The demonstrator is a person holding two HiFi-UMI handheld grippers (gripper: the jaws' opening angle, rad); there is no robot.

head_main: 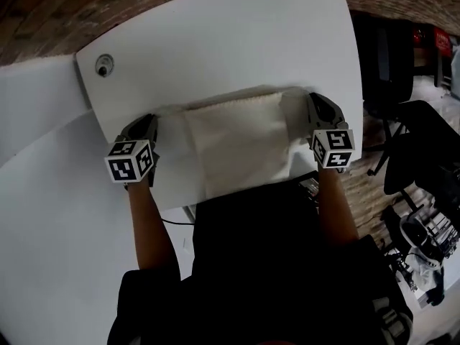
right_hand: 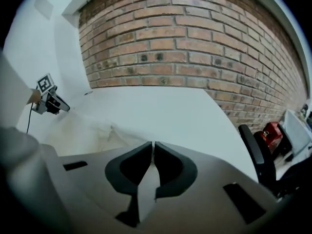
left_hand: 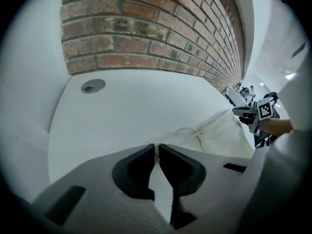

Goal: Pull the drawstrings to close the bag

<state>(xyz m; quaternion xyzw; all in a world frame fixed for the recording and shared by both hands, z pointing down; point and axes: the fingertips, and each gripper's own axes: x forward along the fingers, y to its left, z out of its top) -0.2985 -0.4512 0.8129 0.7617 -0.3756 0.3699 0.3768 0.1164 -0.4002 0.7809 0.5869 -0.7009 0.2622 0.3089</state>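
nearest to the camera are the person's dark clothes and the two bare forearms (head_main: 147, 221), which reach forward over the edge of the white table (head_main: 230, 42). each hand holds one gripper, and both point down at a slant to the table top. the left gripper (head_main: 149, 121) stands just beside the left end of the bag (head_main: 241, 146). its jaws are narrow and pinch the drawstring (left_hand: 156, 154), a thin pale cord that runs from the jaw tips over the table to the gathered corner of the bag. the right gripper (head_main: 313, 99) stands at the other end, close to the right corner of the bag. its jaw tips are pressed nearly together, with only a thin pale slit between them; i cannot tell if a cord is inside this slit.

the bag is of cream cloth and lies flat on the table between the two grippers, its near edge at the person's body. beyond the bag the table is bare up to a round grey cap (head_main: 104, 65) near its far left corner. behind the table stands a brick wall (left_hand: 146, 28).
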